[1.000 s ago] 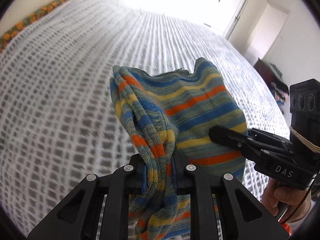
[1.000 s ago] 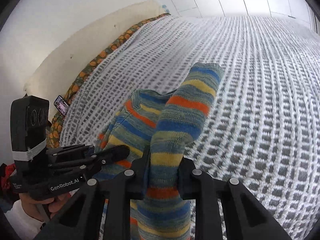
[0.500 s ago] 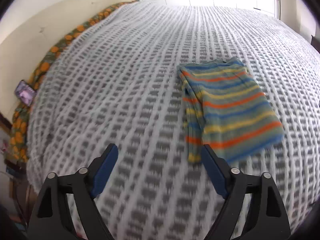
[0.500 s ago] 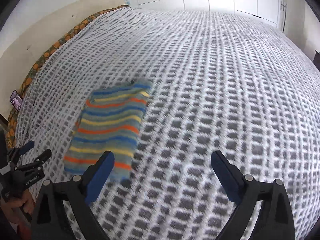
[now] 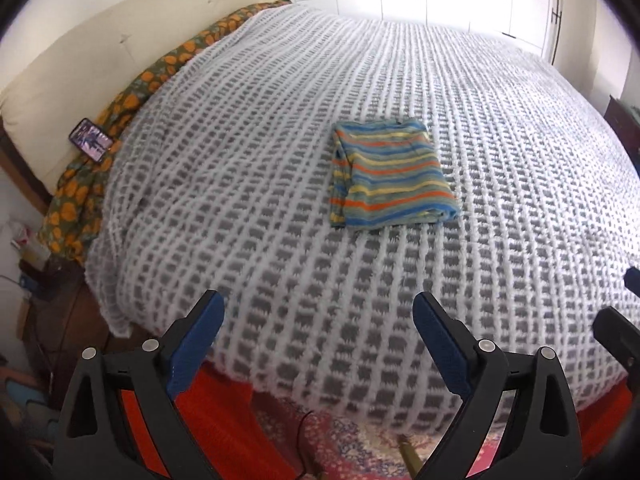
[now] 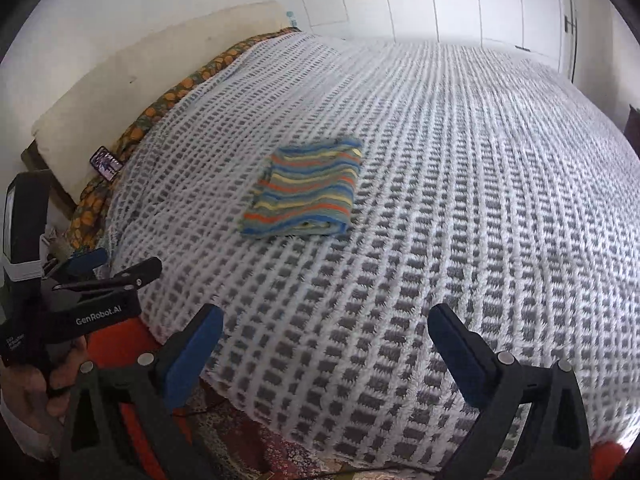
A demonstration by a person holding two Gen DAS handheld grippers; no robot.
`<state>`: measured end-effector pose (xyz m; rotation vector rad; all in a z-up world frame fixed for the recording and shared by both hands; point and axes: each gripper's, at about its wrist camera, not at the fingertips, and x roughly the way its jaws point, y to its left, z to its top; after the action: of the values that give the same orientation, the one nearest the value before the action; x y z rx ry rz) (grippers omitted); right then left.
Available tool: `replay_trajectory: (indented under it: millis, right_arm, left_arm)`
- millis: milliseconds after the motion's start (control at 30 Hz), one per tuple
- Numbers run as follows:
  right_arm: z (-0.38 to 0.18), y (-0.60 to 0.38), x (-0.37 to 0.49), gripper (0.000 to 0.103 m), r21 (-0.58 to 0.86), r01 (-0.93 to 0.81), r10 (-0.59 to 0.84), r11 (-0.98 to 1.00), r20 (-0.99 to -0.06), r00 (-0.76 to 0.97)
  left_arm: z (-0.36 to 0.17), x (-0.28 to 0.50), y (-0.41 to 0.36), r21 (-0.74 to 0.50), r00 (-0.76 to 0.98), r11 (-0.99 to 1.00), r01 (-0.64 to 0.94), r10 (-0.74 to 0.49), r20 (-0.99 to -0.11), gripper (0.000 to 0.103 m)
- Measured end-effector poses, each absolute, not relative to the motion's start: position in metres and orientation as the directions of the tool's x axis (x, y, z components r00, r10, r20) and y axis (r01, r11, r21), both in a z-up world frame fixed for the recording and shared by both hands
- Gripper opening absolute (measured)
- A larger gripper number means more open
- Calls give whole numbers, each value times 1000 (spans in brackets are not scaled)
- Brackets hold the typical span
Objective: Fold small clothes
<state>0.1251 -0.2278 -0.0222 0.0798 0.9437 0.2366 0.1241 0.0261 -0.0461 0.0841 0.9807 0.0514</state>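
Two grippers hover at the near edge of the bed: the left gripper (image 5: 318, 322) and the right gripper (image 6: 325, 334), both jaws spread wide and holding nothing. The folded striped garment (image 5: 390, 178) lies flat on the white-and-grey blanket (image 5: 248, 168), well beyond both.

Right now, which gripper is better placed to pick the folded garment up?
Left, by a slim margin: the left gripper sees the garment nearly straight ahead, while it lies left of centre for the right gripper. Both are open and well back.
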Motion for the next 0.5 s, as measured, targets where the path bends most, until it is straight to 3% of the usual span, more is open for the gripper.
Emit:
replay_trajectory:
  millis: [167,500]
  right_arm:
    - [12,-195,118,101,108,-253,243,961,-766,595]
    - [30,-177,112,101,35,-247,179,968,-788,590]
  left_arm:
    - [-23,102,29,76,572,997,-10,68,-818,96]
    - [-2,93,40,62,581,998,-21,62,-812,96]
